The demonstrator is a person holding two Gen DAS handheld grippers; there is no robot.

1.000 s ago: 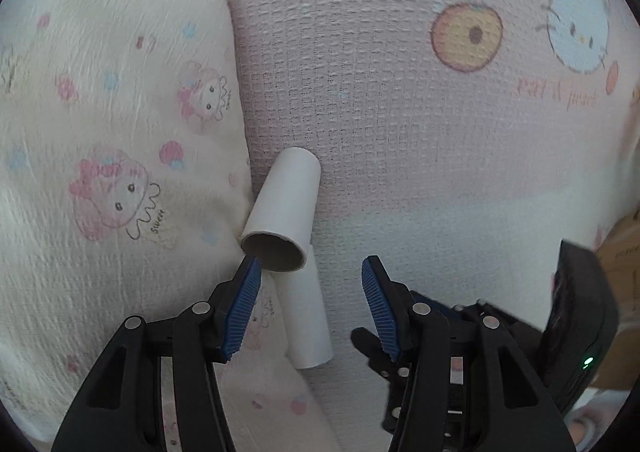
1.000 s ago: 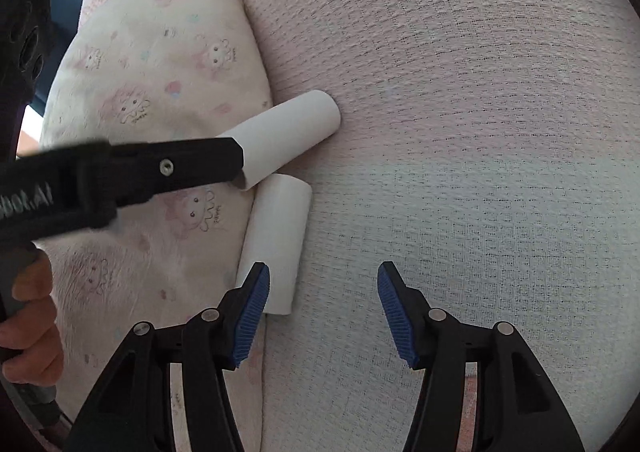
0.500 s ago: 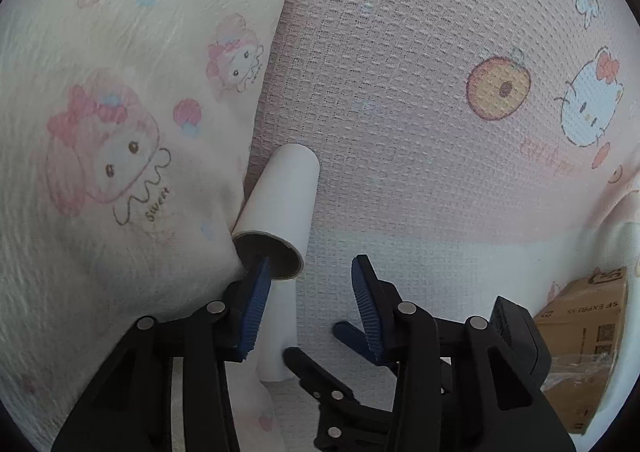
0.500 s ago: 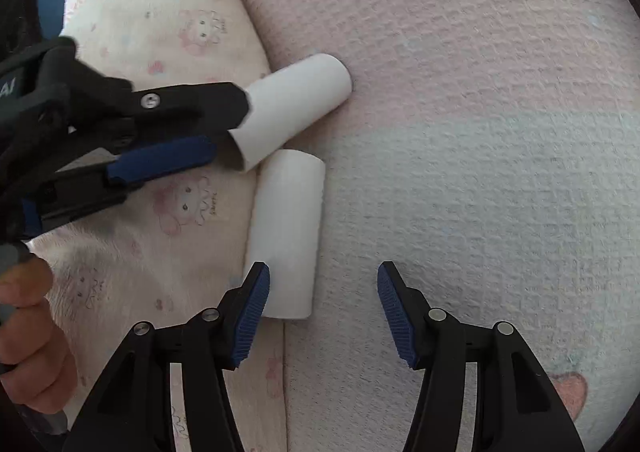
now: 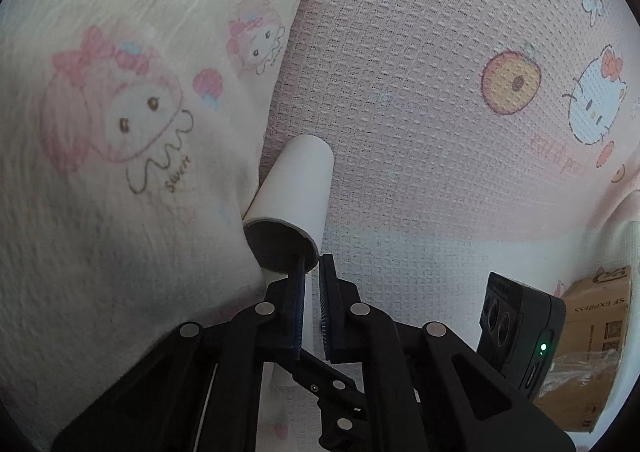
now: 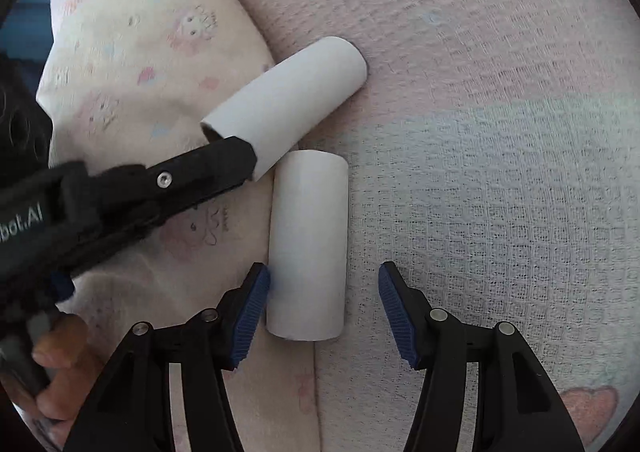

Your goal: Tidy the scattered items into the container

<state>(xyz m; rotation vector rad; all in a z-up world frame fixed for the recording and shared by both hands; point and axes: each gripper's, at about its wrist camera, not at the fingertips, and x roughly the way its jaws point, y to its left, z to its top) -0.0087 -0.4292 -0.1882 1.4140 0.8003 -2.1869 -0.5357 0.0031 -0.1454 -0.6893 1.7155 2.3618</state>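
Two white cardboard tubes lie on a pink waffle blanket beside a cartoon-print pillow. My left gripper [image 5: 312,266] is shut on the rim of the upper tube [image 5: 298,182], one finger inside its open end; the same tube shows in the right wrist view [image 6: 292,104] with the left gripper's finger [image 6: 224,162] at its near end. The lower tube [image 6: 308,244] lies upright in the right wrist view. My right gripper [image 6: 322,296] is open, its fingers either side of the lower tube's near end, the left pad [image 6: 250,314] close to it.
The cream pillow [image 5: 120,112] bulges against both tubes on the left. The pink blanket [image 5: 420,72] spreads to the right. A brown cardboard box [image 5: 588,336] stands at the lower right of the left wrist view, behind the right gripper's black body [image 5: 520,332].
My left gripper has moved up to the upper tube and closed on its rim. My right gripper has come forward so that the lower tube lies between its open fingers.
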